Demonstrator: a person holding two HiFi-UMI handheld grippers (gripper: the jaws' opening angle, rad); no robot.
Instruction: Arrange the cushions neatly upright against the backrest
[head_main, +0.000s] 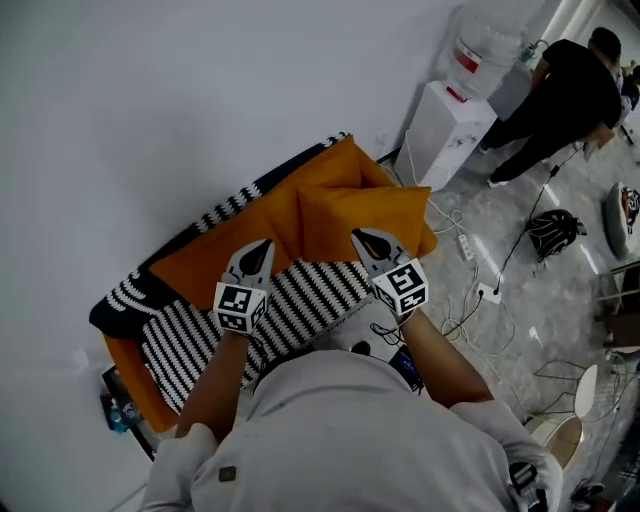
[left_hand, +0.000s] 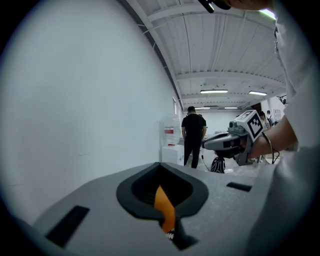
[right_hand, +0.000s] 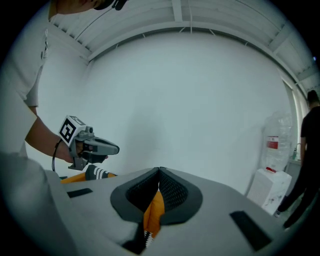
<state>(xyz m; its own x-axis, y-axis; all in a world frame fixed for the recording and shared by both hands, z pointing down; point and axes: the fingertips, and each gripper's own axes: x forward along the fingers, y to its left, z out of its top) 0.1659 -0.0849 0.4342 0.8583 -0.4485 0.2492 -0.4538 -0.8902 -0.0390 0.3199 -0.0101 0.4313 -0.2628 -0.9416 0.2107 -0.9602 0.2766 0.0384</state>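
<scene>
White wall behind the sofa (head_main: 125, 300). We had the left gripper (head_main: 263, 247) and right gripper (head_main: 362, 238) both clamped on the striped cushion (head_main: 300, 300), on its orange edge. Its long axis ran 8-to-2 o'clock.

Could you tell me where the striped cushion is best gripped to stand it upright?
Take the striped cushion by its top edge near both corners, one gripper each, from the front of the sofa. It is wide and soft, so one grip may let it sag. The left gripper and right gripper pinch orange fabric.
</scene>
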